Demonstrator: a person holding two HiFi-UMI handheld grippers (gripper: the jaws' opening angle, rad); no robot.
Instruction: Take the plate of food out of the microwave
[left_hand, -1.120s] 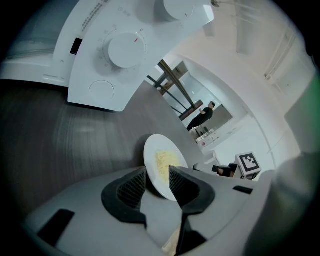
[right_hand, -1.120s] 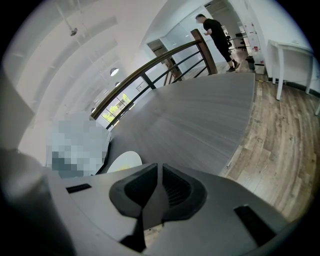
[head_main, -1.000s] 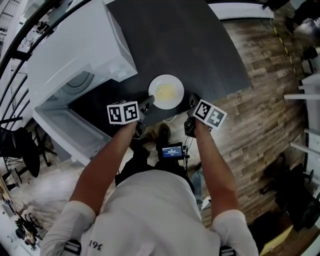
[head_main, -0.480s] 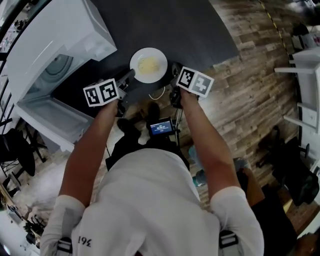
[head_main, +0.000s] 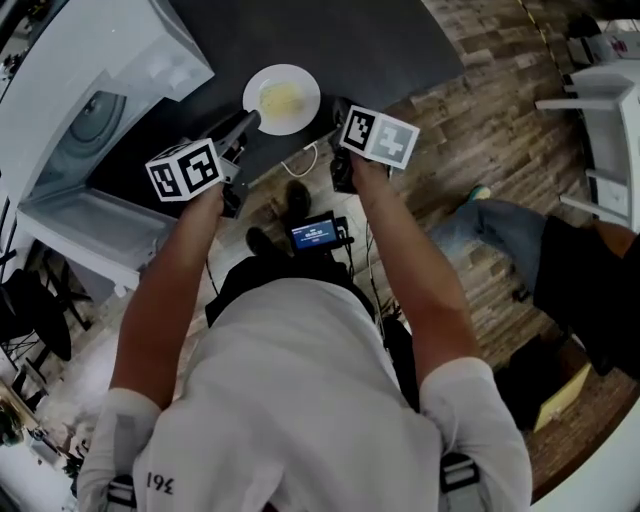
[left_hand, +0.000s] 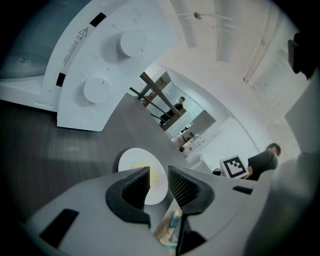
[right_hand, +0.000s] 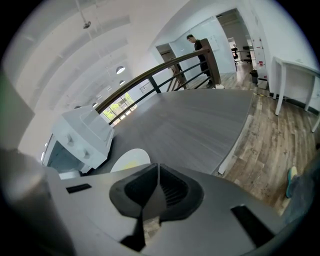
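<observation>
Plate of pale yellow food sits on the dark table, outside the white microwave and close to the table's near edge. The microwave stands just left of the plate with its door hanging open; its two round knobs face the plate's side.

At the plate's near-left rim is the left gripper. Its ribbed fingers are apart with a narrow gap, and the plate's near edge shows through that gap. I cannot tell whether the tips touch the rim.

Just off the plate's right side is the right gripper. Its own view shows the gripper with its fingers pressed together and nothing between them, the plate lying beyond them to the left.

Wooden floor lies to the right of the plate, past the table's edge.
</observation>
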